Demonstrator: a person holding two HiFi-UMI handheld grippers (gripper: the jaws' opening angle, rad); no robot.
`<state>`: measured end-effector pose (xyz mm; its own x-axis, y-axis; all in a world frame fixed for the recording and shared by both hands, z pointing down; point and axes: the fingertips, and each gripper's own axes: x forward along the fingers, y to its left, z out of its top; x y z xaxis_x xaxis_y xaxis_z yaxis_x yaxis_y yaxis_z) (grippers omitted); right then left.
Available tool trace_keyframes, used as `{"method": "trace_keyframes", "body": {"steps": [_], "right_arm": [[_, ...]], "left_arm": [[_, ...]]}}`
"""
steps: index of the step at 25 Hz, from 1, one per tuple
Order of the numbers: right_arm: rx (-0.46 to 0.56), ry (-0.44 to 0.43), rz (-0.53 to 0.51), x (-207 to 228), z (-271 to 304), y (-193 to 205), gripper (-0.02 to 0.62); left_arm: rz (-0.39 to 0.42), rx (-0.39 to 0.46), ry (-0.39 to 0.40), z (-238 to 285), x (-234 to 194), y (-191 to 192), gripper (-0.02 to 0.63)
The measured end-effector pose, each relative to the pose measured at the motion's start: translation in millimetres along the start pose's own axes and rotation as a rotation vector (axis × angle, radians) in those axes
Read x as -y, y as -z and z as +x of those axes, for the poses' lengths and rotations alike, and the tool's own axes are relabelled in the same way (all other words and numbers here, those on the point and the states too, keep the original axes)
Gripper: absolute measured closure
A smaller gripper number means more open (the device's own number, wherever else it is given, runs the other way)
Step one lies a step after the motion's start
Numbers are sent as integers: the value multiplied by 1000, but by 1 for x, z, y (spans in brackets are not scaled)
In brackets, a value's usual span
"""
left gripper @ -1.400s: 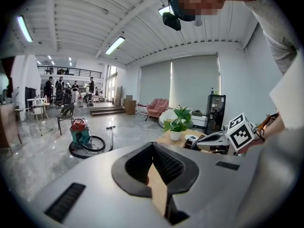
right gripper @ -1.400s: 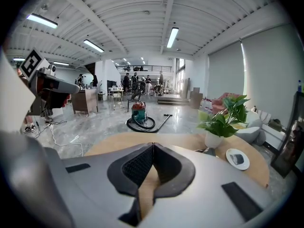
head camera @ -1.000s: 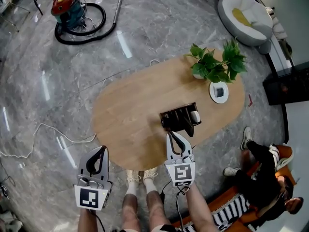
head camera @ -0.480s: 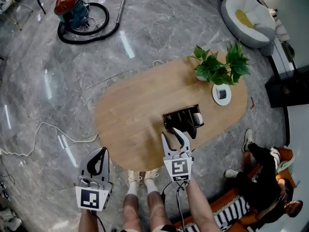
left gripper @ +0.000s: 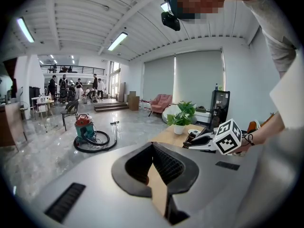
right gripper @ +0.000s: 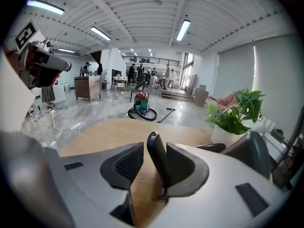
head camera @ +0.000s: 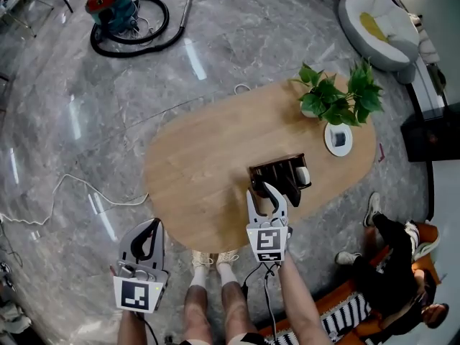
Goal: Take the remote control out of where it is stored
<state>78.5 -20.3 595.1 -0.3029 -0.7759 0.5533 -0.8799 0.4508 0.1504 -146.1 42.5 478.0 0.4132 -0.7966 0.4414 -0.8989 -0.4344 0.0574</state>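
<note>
While the left hand-held gripper (head camera: 152, 226) hangs pinched together, the right hand-held gripper (head camera: 259, 190), jaws just spread over bare worktop (head camera: 201, 157), faces the black holder (head camera: 277, 171).

The head view looks steeply down on the oval table (head camera: 208, 164). Both gripper views look low across the room, sharing the vacuum cleaner (left gripper: 84, 127) and plant (right gripper: 237, 110).

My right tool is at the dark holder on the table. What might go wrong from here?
The right tool, whose jaws have just been opening with nothing between them, sits right at the dark holder: a nudge might slide or tip it. The compartments look narrow, so a jaw may catch a divider. I cannot tell which item inside is the remote, so the grab may land on the wrong thing.
</note>
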Motion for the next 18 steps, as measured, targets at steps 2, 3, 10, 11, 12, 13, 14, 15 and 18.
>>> {"method": "trace_keyframes", "body": {"steps": [2, 3, 10, 11, 12, 13, 14, 15, 18], "right_arm": [[-7, 8, -4, 3, 3, 2, 462], [-11, 12, -7, 4, 4, 2, 462], [-38, 48, -86, 6, 6, 3, 466], [-39, 58, -93, 6, 4, 3, 490], [-41, 67, -98, 7, 3, 3, 508], [-43, 76, -102, 9, 2, 3, 515], [-45, 83, -104, 11, 1, 4, 518], [-46, 88, -105, 13, 0, 4, 522], [-43, 104, -100, 20, -4, 1, 532]], "left_arm": [[-3, 1, -3, 0, 0, 1, 600], [-5, 1, -5, 0, 0, 1, 601], [-5, -3, -14, -3, 0, 4, 601], [-8, -4, -17, -4, 0, 4, 601], [-13, -5, -19, -5, 0, 4, 601], [-16, -5, -20, -5, 1, 4, 601], [-18, -4, -21, -5, 1, 4, 601], [-18, -4, -22, -6, 1, 3, 601], [-9, 4, -19, -6, 2, -1, 601]]}}
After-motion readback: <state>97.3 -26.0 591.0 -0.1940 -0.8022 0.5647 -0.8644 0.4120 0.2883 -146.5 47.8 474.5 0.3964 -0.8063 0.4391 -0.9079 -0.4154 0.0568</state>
